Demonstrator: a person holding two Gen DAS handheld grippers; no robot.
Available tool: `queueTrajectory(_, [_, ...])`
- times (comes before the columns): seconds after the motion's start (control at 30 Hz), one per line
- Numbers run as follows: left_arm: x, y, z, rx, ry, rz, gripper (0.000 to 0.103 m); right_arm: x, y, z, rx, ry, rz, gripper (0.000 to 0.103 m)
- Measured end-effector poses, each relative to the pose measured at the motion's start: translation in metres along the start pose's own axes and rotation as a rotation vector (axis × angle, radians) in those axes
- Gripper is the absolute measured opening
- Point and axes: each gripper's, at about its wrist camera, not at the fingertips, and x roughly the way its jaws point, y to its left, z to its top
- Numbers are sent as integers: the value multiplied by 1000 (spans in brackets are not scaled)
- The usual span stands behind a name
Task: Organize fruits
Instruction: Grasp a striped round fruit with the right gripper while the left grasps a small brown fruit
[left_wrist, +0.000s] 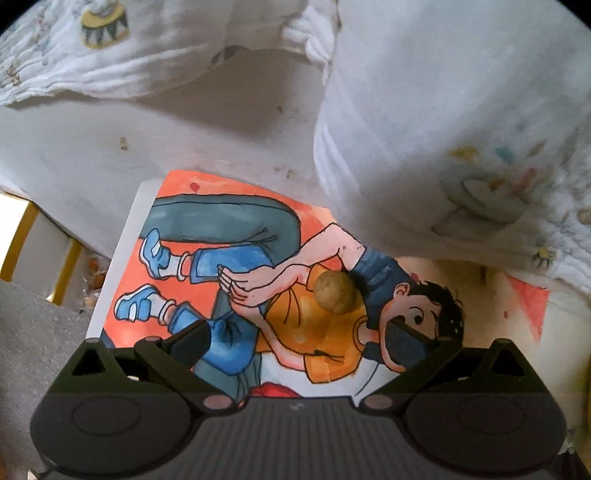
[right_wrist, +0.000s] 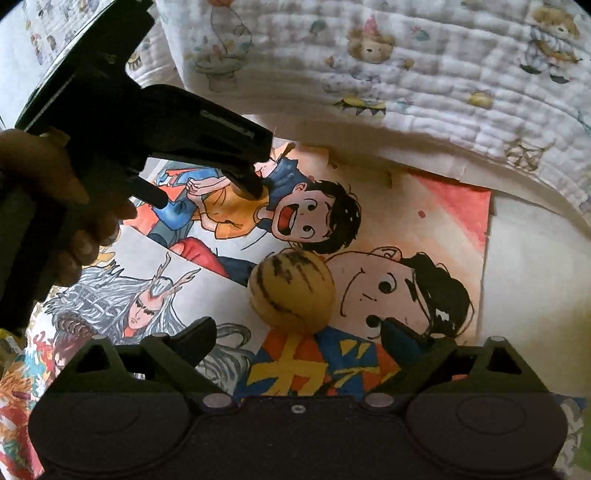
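Note:
A small round brown fruit (left_wrist: 334, 292) lies on a cartoon poster (left_wrist: 229, 221), a little ahead of my open, empty left gripper (left_wrist: 295, 341). In the right wrist view a larger yellow fruit with dark stripes (right_wrist: 291, 291) rests on the same poster (right_wrist: 443, 214), just ahead of my open, empty right gripper (right_wrist: 295, 334). The left gripper (right_wrist: 207, 188) also shows there at upper left, held by a hand, its fingers down on the poster; the brown fruit is hidden behind them.
A white quilted cloth with printed bears (right_wrist: 406, 74) hangs over the far edge of the poster and also fills the top of the left wrist view (left_wrist: 424, 147). Another drawing of a silver-haired figure (right_wrist: 122, 299) lies at the left. A yellow frame (left_wrist: 22, 236) stands at far left.

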Motion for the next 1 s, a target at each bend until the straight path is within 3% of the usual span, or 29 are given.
queueTrajectory(0.23, [10,-9,1,65,-10,38,89,11,4,5,-17,-9,7,83])
queueTrajectory(0.37, [12,-13,4,68,-19,27,83,16,3,7,-9,-4,15,82])
queueTrajectory(0.53, [17,-15,14,67,-21,-1,61,20,4,9,-7,-7,17,82])
queueTrajectory(0.7, [18,-18,15,56,-29,-13,54,25,7,9,-24,-20,29,81])
queueTrajectory(0.77, [19,-13,14,63,-27,-28,46,26,7,8,-30,-20,26,81])
queueTrajectory(0.83, [17,-12,14,68,-18,-57,31,26,7,9,-32,-26,27,79])
queueTrajectory(1.0, [21,-10,14,82,-10,-87,30,26,8,11,-35,-33,32,67])
